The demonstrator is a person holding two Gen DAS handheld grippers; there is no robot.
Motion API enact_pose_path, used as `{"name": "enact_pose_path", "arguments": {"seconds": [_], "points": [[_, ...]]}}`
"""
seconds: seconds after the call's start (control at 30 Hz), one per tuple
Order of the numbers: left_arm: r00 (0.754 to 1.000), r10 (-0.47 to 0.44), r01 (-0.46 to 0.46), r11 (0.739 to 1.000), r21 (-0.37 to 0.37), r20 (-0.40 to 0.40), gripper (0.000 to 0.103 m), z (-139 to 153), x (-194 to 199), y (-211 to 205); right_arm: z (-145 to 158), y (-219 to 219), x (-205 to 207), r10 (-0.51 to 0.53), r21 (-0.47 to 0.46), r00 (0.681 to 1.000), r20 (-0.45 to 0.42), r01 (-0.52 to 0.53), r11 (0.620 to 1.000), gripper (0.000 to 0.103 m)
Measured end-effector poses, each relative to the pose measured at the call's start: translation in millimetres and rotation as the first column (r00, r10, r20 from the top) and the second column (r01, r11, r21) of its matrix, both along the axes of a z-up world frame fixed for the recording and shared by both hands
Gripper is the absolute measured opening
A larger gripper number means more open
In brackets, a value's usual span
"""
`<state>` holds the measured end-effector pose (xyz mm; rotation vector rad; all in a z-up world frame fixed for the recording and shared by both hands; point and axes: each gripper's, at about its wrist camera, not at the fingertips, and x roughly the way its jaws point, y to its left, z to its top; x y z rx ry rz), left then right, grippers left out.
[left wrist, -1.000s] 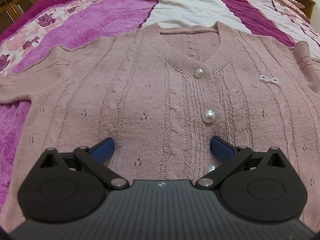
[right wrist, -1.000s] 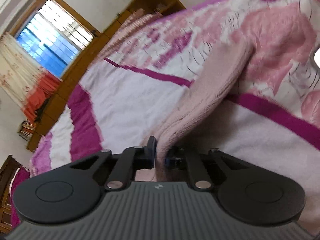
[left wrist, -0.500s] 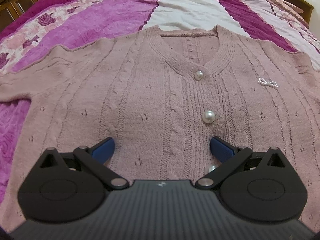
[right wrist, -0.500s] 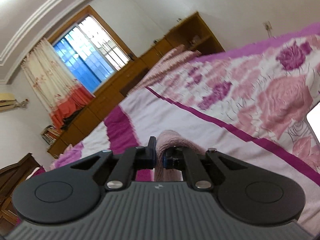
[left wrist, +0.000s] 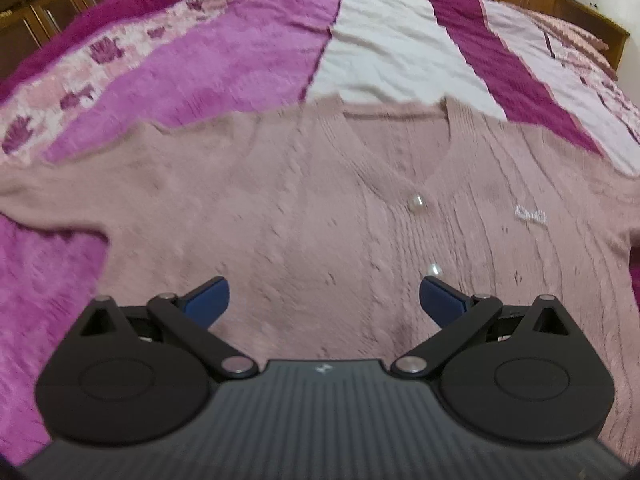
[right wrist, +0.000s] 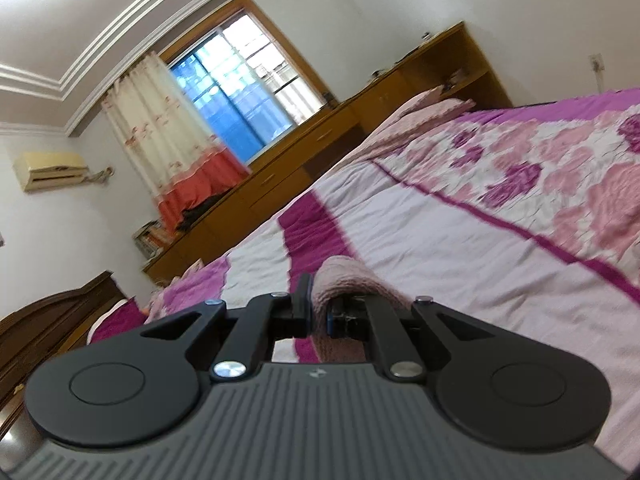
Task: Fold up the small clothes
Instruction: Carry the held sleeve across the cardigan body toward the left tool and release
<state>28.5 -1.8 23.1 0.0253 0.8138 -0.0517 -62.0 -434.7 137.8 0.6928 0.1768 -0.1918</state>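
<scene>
A dusty-pink knit cardigan (left wrist: 304, 208) lies spread flat, front up, on the bed (left wrist: 384, 52), its V-neck toward the far edge and one sleeve stretched out to the left of the left wrist view. The left gripper (left wrist: 322, 300) hangs over the lower front of the cardigan, tilted down at it, with its blue-padded jaws wide apart and nothing between them; whether the pads touch the knit cannot be told. The right gripper (right wrist: 318, 312) points almost level across the bed, rolled so the room looks slanted, and its jaws are clamped together on a bunched fold of the same pink knit (right wrist: 344, 280), which humps up over the fingertips and drops away beneath them. Which part of the cardigan this fold is cannot be told from that view. Around it, the bedspread runs in stripes of magenta, lilac and white with a rose-patterned band (right wrist: 560, 168). Beyond the bed stand low wooden cabinets (right wrist: 280, 184), a window (right wrist: 240, 80) with a cream and orange curtain (right wrist: 168, 136), and an air conditioner (right wrist: 50, 170) on the wall. The cardigan has cable ribs, 2 pearl buttons (left wrist: 416, 203) showing down the front, and a small white motif (left wrist: 530, 213) on the chest; the left wrist view is blurred.
</scene>
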Motion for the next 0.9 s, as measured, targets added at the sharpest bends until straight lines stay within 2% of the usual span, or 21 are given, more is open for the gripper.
{"name": "enact_pose_path", "arguments": {"seconds": [0.23, 0.4, 0.6, 0.77, 0.9], "points": [[0.999, 0.007, -0.006, 1.0, -0.022, 0.047, 0.103, 32.4, 3.8, 28.1, 7.1, 53.8, 17.5, 0.079, -0.037, 0.997, -0.008, -0.079, 0.996, 0.008], [0.998, 0.025, -0.026, 1.0, 0.017, 0.063, 0.103, 38.7, 7.3, 48.2, 11.1, 93.1, 35.2, 0.125, -0.035, 0.992, -0.012, -0.126, 0.991, 0.008], [0.996, 0.047, -0.048, 0.999, 0.017, 0.073, 0.103, 44.8, 11.9, 73.1, 13.1, 143.7, 57.2, 0.191, -0.051, 0.981, -0.027, -0.192, 0.98, 0.008], [0.993, 0.043, -0.05, 0.997, 0.063, 0.112, 0.103, 56.6, 17.4, 90.1, 5.3, 194.4, 75.6, 0.256, -0.07, 0.964, -0.069, -0.261, 0.963, 0.008], [0.99, 0.052, -0.059, 0.997, 0.057, 0.129, 0.103, 59.4, 20.3, 103.3, -14.0, 231.4, 93.5, 0.315, -0.048, 0.943, -0.105, -0.321, 0.946, 0.008]]}}
